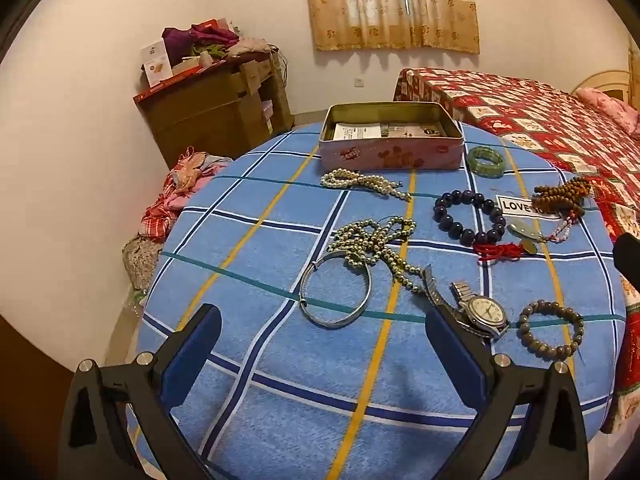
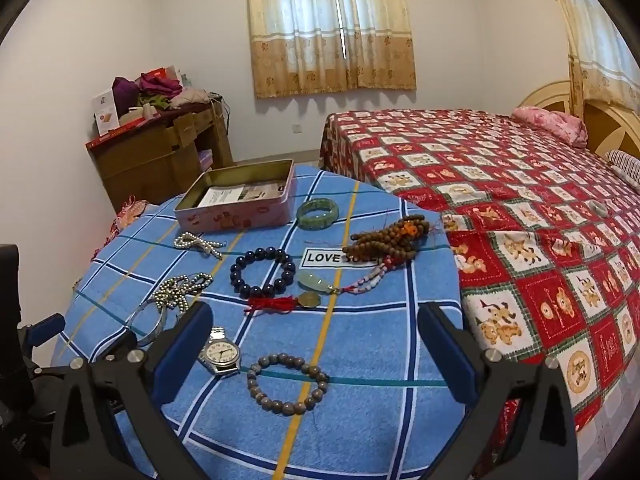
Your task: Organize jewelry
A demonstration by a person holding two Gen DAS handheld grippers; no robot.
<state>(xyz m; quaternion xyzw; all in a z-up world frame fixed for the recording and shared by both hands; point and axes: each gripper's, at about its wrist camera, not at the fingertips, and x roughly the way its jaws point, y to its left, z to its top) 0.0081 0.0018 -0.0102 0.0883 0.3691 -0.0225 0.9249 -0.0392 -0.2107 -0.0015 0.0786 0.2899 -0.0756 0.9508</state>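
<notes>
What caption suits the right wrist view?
Open right gripper hovers above a grey bead bracelet beside a wristwatch.

We see the tin box (image 1: 390, 142) on the cloth (image 1: 248, 400) at upper centre of the left wrist frame, papers (image 1: 358, 131) lying in it. Just below its front wall lies the pearl necklace (image 1: 364, 183); to its right, the bangle (image 1: 486, 161). At centre frame the bead necklace (image 1: 376, 246) lies tangled, overlapping the upper rim of the metal bracelet (image 1: 335, 294) below it. Right of these sits the large-bead bracelet (image 1: 469, 218), with the tasselled pendant (image 1: 520, 240) at its lower right and the heap of small beads (image 1: 562, 196) further right, lying over the label (image 1: 516, 205). At lower right the watch (image 1: 482, 312) lies left of the round-bead bracelet (image 1: 551, 328). Right of the cloth stands the bed (image 2: 520, 200).
</notes>
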